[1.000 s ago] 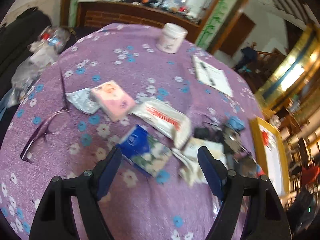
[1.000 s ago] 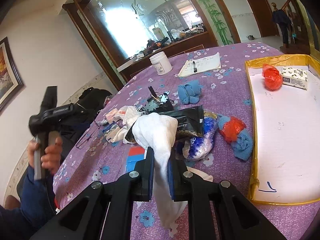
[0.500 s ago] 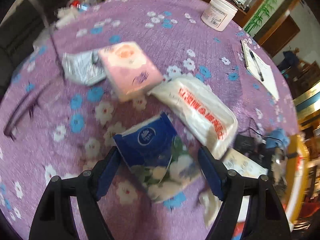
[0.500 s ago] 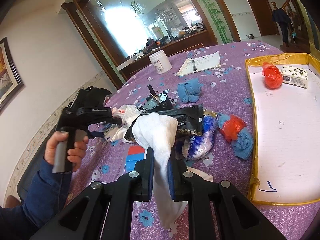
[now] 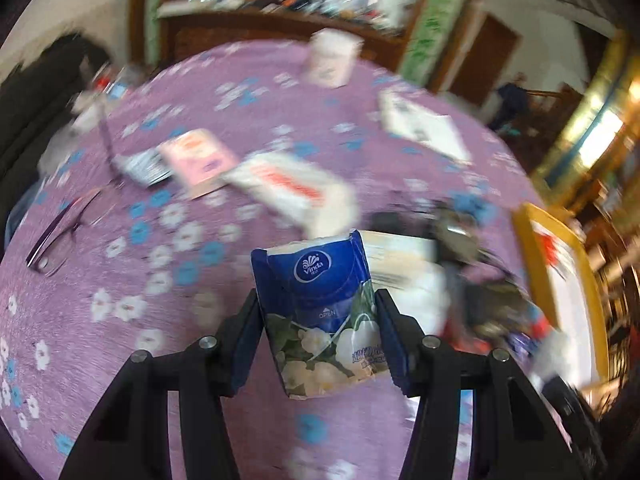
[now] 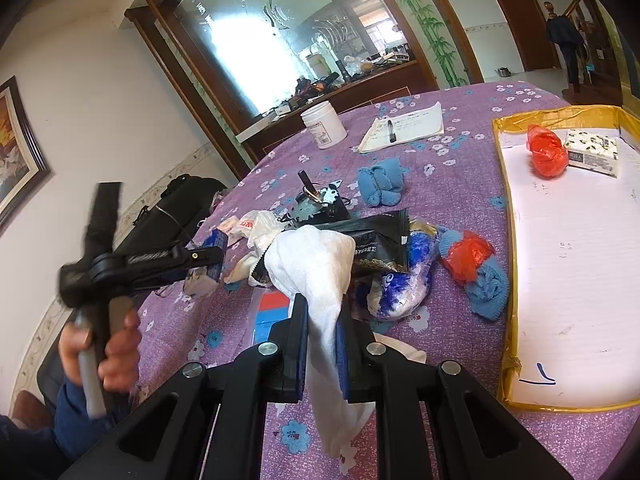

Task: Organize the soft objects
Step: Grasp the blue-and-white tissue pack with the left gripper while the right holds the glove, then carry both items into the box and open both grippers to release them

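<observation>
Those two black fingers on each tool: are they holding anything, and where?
Left gripper pinches the blue tissue pack by its long sides, having just closed. Right gripper clamps the white cloth mid-length.

We read "Vinda" in white inside a round white-ringed logo on the blue tissue pack (image 5: 320, 312), and lower on that same pack the word "OPEN" under a small arrow. There's more blue lettering at its bottom right, too blurred for us to make out. The white plastic bag (image 5: 294, 188) carries red characters, smeared past reading; in the right wrist view its red mark stays illegible too. The black foil packet (image 6: 376, 240) shows pale printed characters we cannot decipher. The notepad's (image 6: 404, 128) handwriting is too small.
</observation>
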The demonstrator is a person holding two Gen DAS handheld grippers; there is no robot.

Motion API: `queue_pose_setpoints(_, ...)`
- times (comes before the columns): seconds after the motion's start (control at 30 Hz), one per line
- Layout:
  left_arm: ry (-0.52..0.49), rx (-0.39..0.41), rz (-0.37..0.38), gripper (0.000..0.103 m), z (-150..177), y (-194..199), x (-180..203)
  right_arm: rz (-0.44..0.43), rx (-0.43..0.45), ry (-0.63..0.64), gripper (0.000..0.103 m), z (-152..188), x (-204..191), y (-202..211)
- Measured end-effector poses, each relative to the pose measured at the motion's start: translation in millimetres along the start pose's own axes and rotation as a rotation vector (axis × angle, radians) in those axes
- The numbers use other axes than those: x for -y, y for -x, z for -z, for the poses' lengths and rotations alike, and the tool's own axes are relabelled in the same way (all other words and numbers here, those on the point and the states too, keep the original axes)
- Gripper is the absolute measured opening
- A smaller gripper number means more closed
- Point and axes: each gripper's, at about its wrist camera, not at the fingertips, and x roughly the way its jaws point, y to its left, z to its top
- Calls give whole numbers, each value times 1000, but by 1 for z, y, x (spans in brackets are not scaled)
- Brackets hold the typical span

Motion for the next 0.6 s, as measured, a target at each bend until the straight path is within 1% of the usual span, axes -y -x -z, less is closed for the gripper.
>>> queue_pose_setpoints(0.07, -71, 52, 35, 54, 12, 9, 24, 3, 3, -2, 13, 0, 0, 1)
queue_pose_setpoints(0.13, -116, 89, 48, 54, 21, 15, 40, 6, 6, -3, 13, 1, 1, 2)
queue_pose_setpoints(0.2, -166, 96, 78, 54, 29, 16, 57, 8, 8, -6, 13, 1, 1, 2)
queue_pose_setpoints(0.3, -209, 96, 120, 54, 35, 17, 77, 10, 12, -12, 13, 1, 1, 3)
queue_pose_setpoints(0.43, -222, 107, 134, 54, 38, 21, 85, 8, 20, -20, 13, 1, 2, 6)
queue_pose_setpoints(0.6, -231, 99, 143, 54, 40, 24, 92, -6, 52, -55, 13, -1, 9, 14)
